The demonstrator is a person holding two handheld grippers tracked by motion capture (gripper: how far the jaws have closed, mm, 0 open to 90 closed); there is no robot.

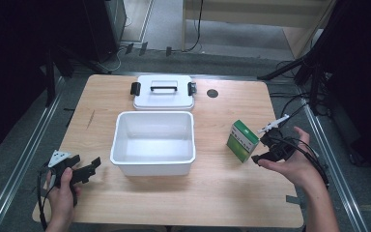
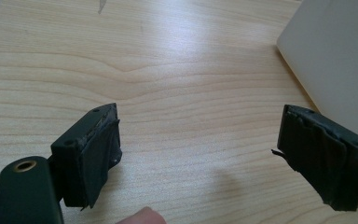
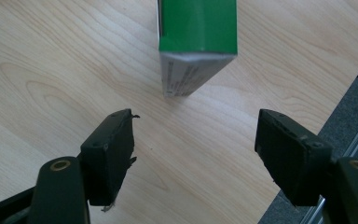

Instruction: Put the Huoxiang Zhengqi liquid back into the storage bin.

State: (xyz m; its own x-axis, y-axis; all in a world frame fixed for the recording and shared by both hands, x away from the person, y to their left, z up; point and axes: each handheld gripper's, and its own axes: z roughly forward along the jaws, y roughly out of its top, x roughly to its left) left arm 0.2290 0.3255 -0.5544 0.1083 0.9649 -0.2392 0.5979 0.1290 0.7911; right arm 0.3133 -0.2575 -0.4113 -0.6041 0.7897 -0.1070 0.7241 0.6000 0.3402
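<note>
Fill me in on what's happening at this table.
A person sits at a wooden table with a gripper in each hand. The right gripper points at a green and white box lying on the wood just ahead of it; its jaws stand apart, nothing between them. The left gripper rests near the table's left edge, jaws open and empty. In the middle sits an open white bin, empty inside, with its lid lying just behind it.

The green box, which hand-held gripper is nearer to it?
Right. The right hand-held gripper sits just beside the green box, jaws open and apart from it. The left hand-held gripper is across the table, past the white bin.
</note>
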